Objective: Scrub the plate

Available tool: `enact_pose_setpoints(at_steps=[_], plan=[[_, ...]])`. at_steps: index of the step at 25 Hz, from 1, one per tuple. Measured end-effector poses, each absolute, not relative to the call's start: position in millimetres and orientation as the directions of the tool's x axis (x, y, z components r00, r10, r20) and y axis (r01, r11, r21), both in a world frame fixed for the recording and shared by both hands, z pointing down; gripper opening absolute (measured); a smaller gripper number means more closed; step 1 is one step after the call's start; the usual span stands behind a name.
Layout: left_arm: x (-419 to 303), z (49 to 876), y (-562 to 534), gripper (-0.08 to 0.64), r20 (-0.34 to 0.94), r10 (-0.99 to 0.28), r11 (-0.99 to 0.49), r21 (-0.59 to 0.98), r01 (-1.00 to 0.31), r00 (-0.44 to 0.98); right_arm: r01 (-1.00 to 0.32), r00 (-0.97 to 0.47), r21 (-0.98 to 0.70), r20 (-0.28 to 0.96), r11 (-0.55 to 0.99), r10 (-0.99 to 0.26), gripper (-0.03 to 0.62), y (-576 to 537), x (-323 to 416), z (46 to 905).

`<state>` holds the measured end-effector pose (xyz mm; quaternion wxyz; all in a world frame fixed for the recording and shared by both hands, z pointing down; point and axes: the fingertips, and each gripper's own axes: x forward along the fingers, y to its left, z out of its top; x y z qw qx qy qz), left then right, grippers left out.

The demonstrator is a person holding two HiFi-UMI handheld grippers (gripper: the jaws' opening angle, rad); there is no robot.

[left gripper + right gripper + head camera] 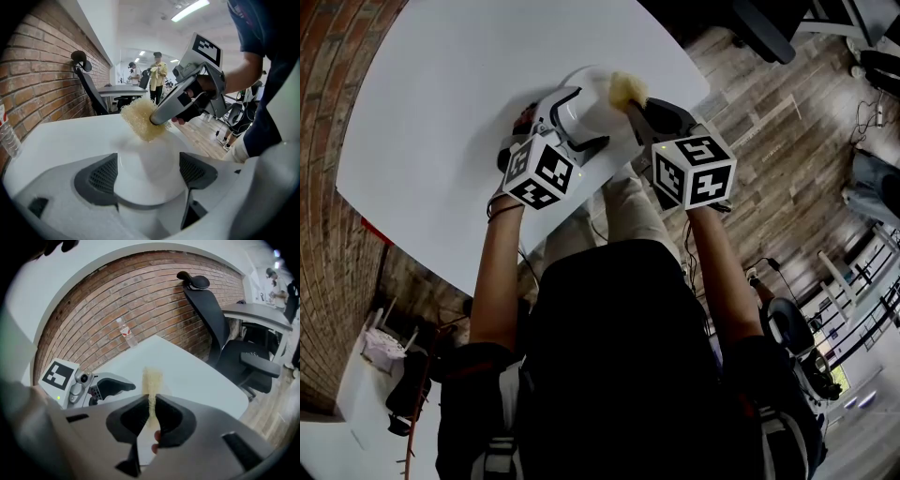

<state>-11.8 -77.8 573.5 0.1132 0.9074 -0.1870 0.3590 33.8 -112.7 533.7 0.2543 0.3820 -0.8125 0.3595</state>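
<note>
My left gripper (574,120) is shut on the near rim of a white plate (592,105), over the white table's front part. In the left gripper view the plate (145,157) fills the space between the dark pads (101,177). A yellow sponge (628,89) is pinched in my right gripper (641,112), and it presses on the plate's far side. From the left gripper view the sponge (140,118) sits at the tip of the right gripper (161,115). In the right gripper view the sponge (152,378) stands edge-on between the jaws of the right gripper (151,409).
The white table (459,112) stands beside a brick wall (333,141). A plastic water bottle (126,333) stands at the table's far edge by the wall. A black office chair (220,329) is behind the table. People stand far off in the room (157,75).
</note>
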Motion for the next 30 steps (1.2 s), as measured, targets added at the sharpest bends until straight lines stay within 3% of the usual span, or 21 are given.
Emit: enact_pose_setpoints(at_steps=[30], plan=[[-13, 574, -76, 0.393, 0.713, -0.240, -0.908, 0.074, -0.411, 0.659, -0.752, -0.549, -0.275, 0.764, 0.600, -0.339, 0.041, -130, -15, 548]])
